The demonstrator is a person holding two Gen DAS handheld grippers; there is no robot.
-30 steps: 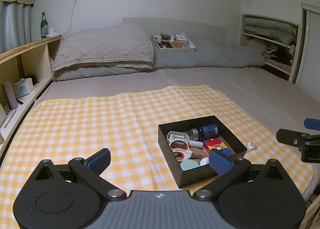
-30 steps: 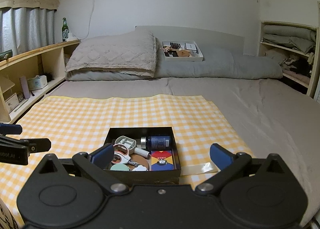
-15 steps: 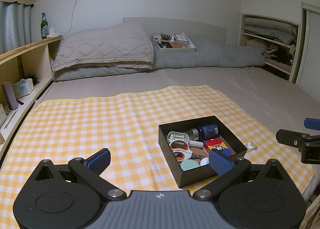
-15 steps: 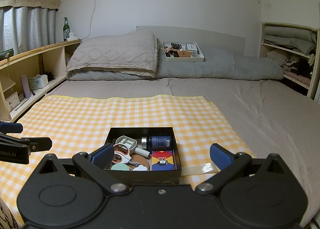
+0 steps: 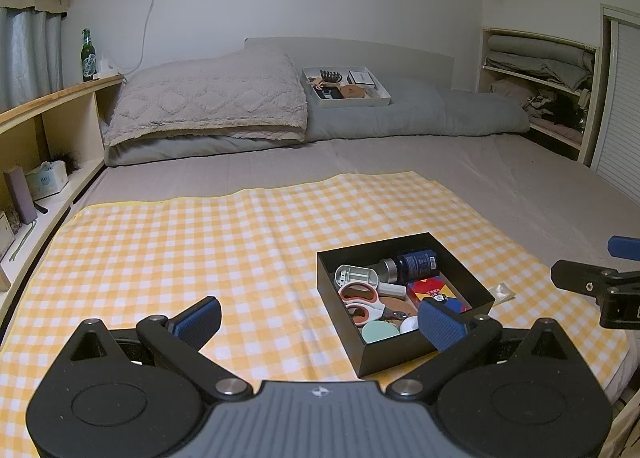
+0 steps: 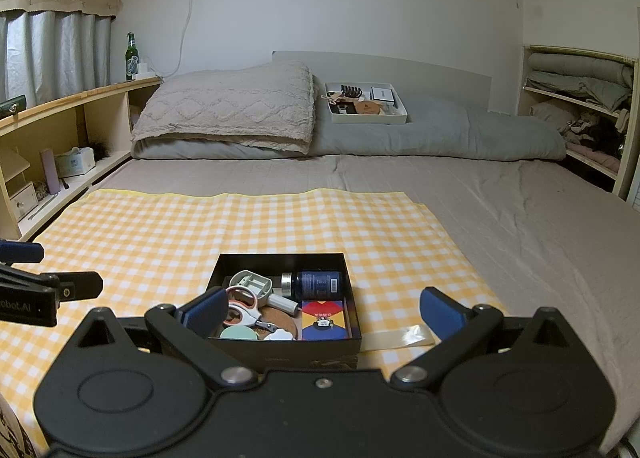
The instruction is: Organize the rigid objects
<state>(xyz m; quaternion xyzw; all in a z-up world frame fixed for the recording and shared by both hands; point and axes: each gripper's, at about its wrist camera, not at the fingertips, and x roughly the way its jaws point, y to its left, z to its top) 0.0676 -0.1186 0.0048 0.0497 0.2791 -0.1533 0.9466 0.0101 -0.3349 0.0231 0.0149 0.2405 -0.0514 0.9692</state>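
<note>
A black open box (image 5: 472, 285) (image 6: 348, 270) sits on the yellow checked cloth (image 5: 200, 242) (image 6: 160, 225) on the bed. It holds orange-handled scissors (image 5: 360, 300) (image 6: 244, 304), a dark blue bottle (image 5: 414, 262) (image 6: 316, 282), a grey plastic piece (image 5: 356, 276) (image 6: 250, 282), a red and blue card pack (image 5: 436, 292) (image 6: 324, 320) and round lids. My left gripper (image 5: 320, 320) is open and empty, near the box's left front. My right gripper (image 6: 322, 310) is open and empty, just before the box.
A clear plastic strip (image 6: 400, 338) lies right of the box. A white tray (image 5: 346, 91) with small items rests on the grey bedding at the back. Wooden shelves (image 5: 48, 129) run along the left, with a green bottle (image 5: 89, 55). The bed edge is near right.
The right gripper has drifted slightly, its view tilting a little upward. The left gripper and the box contents have not visibly moved.
</note>
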